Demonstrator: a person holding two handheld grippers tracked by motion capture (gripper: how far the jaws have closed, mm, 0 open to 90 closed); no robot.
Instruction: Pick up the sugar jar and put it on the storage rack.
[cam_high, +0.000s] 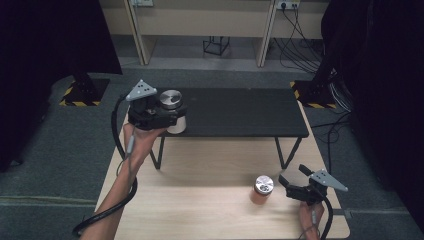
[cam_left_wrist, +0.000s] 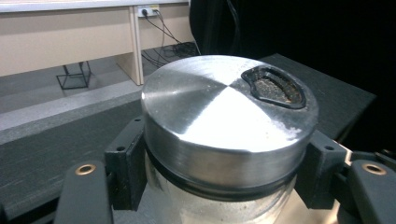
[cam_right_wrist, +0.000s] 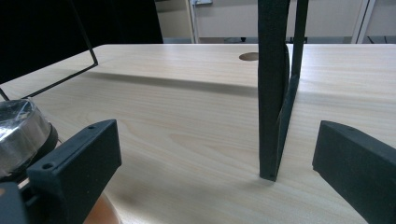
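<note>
A: How far along are you?

B: About halfway, I'd say. Your left tool (cam_high: 167, 116) is pinching the white jar (cam_left_wrist: 224, 140) under its metal lid, holding it at the black shelf's (cam_high: 240, 112) left end (not set down yet). Your right tool (cam_high: 290, 182) sits spread and empty beside the orange jar (cam_high: 261, 190) on the wooden surface (cam_high: 200, 200). That one's left.

Lower body of the clear glass jar with the brushed-metal lid (cam_left_wrist: 229, 121) was cut off by the left gripper view's bottom edge. The orange metal-lidded jar (cam_right_wrist: 18, 135) was cropped at the right gripper view's left edge; contents unreadable.
</note>
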